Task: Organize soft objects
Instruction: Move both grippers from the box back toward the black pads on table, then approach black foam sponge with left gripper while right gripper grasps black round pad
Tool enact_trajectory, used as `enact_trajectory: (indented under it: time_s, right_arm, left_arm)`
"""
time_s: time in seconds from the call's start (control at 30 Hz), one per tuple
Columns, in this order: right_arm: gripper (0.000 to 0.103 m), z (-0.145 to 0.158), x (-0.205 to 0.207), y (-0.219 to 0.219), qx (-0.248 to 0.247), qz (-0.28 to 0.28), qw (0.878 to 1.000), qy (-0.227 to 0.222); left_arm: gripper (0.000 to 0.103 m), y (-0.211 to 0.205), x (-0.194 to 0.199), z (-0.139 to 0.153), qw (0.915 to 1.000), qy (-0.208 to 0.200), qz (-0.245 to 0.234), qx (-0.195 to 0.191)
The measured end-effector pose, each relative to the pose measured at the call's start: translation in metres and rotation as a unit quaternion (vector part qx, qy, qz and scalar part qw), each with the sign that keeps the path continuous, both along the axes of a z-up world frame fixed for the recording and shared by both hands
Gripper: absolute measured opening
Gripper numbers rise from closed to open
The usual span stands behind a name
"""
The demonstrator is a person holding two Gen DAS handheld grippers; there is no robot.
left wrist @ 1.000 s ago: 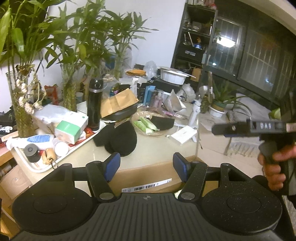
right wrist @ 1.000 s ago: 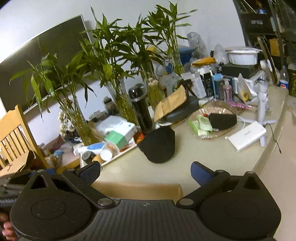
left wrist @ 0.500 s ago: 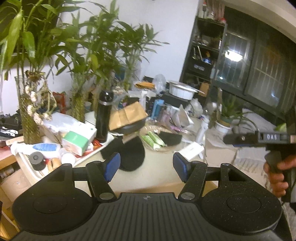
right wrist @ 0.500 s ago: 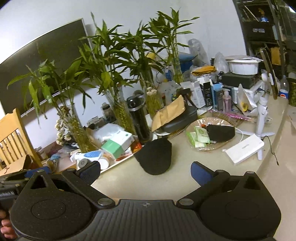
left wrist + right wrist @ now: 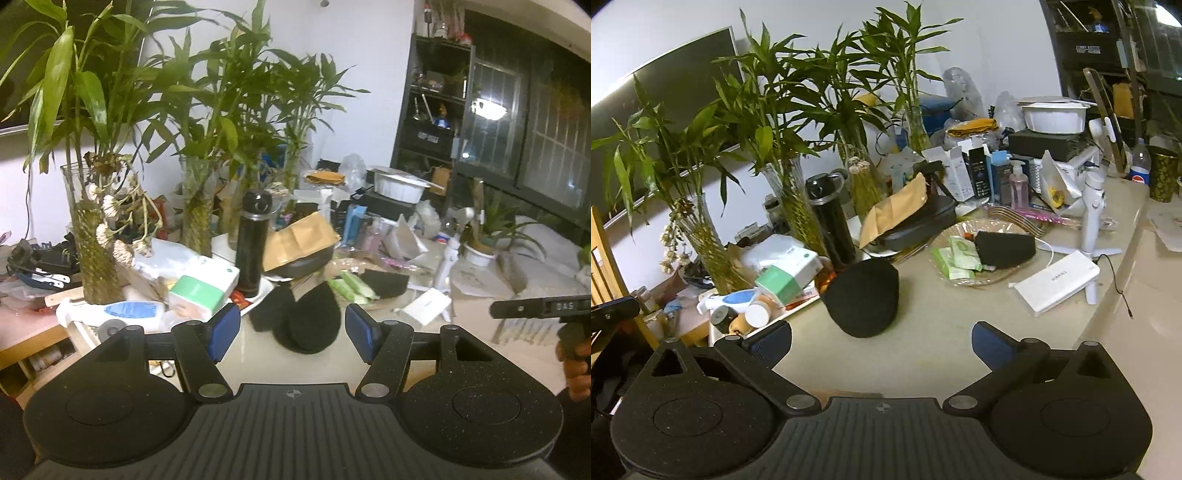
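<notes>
Hovered with both the left gripper [image 5: 290, 330] and right gripper [image 5: 881, 343] spread, empty, before the black soft pad [image 5: 864, 297] mid-counter [image 5: 923, 354].

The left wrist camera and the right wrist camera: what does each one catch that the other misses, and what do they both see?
Only the left wrist view shows the person's hand gripping the other tool's handle, and the small white potted plant by the window.

Only the right wrist view shows the pink soap pump bottle, the cola bottle and the wooden chair.

Both show the rounded black soft pad on the beige counter, the tall black flask, the glass dish holding green packets, and an open, empty claw.
</notes>
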State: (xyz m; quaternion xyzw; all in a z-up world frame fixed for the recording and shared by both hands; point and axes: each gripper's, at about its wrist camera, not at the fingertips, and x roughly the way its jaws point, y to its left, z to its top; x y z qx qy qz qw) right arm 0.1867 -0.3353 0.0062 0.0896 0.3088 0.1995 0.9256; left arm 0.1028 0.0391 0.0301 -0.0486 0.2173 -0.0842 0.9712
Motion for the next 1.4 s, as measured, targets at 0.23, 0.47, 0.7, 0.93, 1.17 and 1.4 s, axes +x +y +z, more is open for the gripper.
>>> enact_trajectory:
  time_s: [0.23, 0.47, 0.7, 0.93, 1.17, 1.4]
  right_arm:
    - [0.103, -0.015, 0.011, -0.005, -0.007, -0.004, 1.0, -0.001]
    - [0.103, -0.026, 0.027, -0.003, -0.029, 0.013, 0.999, 0.009]
    - [0.103, -0.037, 0.048, -0.006, -0.009, 0.021, 0.999, 0.027]
    - [0.103, -0.058, 0.072, -0.008, -0.004, 0.014, 0.999, 0.042]
    - [0.103, -0.079, 0.1, -0.002, 0.005, 0.011, 0.999, 0.045]
    - [0.102, -0.1, 0.131, 0.011, 0.027, 0.04, 0.998, 0.046]
  left_arm:
    - [0.062, 0.006, 0.013, -0.011, 0.9999, 0.005, 0.008, 0.009]
    - [0.062, 0.011, 0.032, -0.015, 0.9998, 0.009, 0.01, 0.016]
    - [0.062, 0.02, 0.067, -0.033, 0.9997, 0.022, 0.003, 0.008]
    - [0.062, 0.028, 0.099, -0.061, 0.9992, 0.038, 0.012, 0.003]
    - [0.062, 0.041, 0.107, -0.075, 0.9977, 0.053, 0.042, -0.006]
    - [0.062, 0.044, 0.11, -0.075, 0.9966, 0.057, 0.059, -0.012]
